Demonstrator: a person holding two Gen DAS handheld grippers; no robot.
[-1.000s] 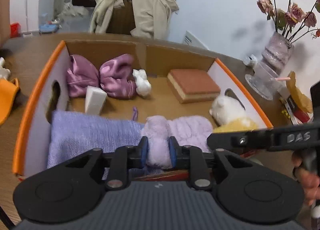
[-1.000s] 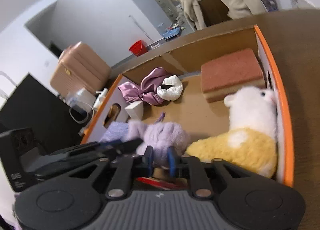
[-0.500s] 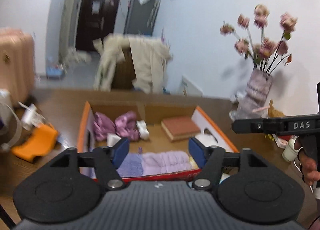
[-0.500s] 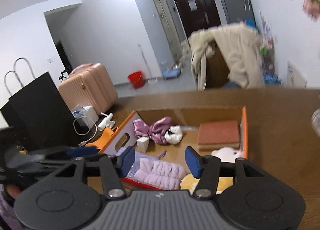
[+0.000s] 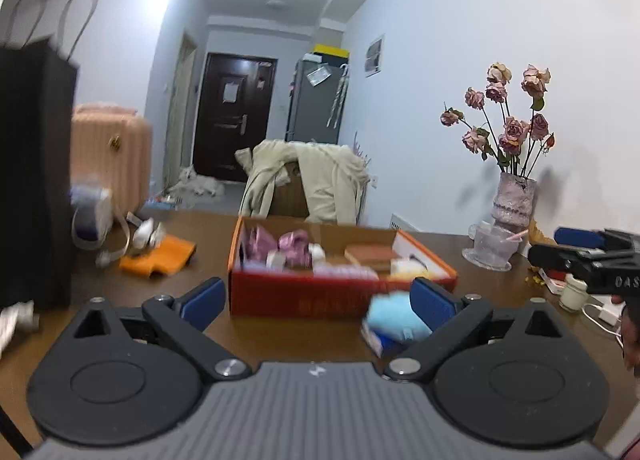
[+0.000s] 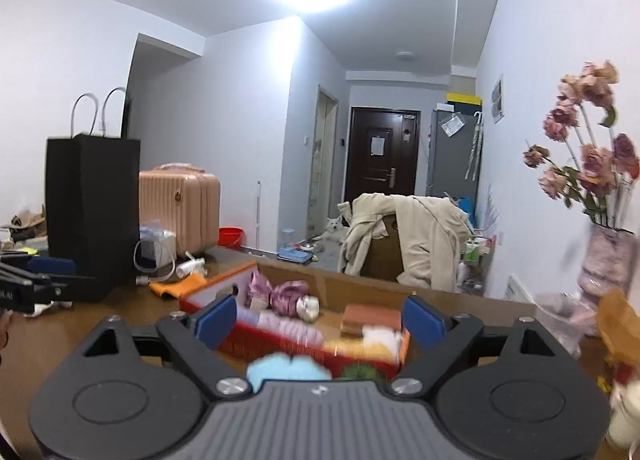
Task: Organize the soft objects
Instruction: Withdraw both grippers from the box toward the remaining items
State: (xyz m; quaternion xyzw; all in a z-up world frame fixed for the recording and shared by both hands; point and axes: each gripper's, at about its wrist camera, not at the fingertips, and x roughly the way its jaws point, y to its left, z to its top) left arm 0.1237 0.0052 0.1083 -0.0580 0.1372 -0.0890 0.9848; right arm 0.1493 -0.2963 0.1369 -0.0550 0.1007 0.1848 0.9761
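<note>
A: Cardboard, orange-edged with a red front: in the left wrist view the box (image 5: 340,292) sits on the brown table (image 5: 208,260) ahead of the left gripper (image 5: 316,296). Inside it I make out the pink satin bundle (image 5: 294,246), a brown block (image 5: 370,254), a lilac fluffy piece (image 5: 344,271) along the near wall and something yellow (image 5: 404,268) toward the right end, all blurred

B: And the fingers?

A: Spread wide, just been opening, nothing between the blue pads (image 5: 202,300). A light blue soft thing (image 5: 394,320) lies on the table outside the box, just in front of its red wall, near the right pad. The right gripper (image 5: 580,250) shows at the far right edge, with a hand (image 5: 630,334) below it

B: What else is on the table?

A: An orange cloth (image 5: 160,258) to the left of the box, a black paper bag (image 5: 34,175) at the far left, a vase of dried roses (image 5: 514,199) on the right

B: The right wrist view?

A: Same box (image 6: 304,348) from its near left corner, same soft things inside. The right gripper (image 6: 320,320) is also released, its jaws just been opening, with only air between the pads. The light blue thing (image 6: 288,372) lies on the table close below, before the box, blurred. The left gripper (image 6: 36,280) pokes in at the left edge
</note>
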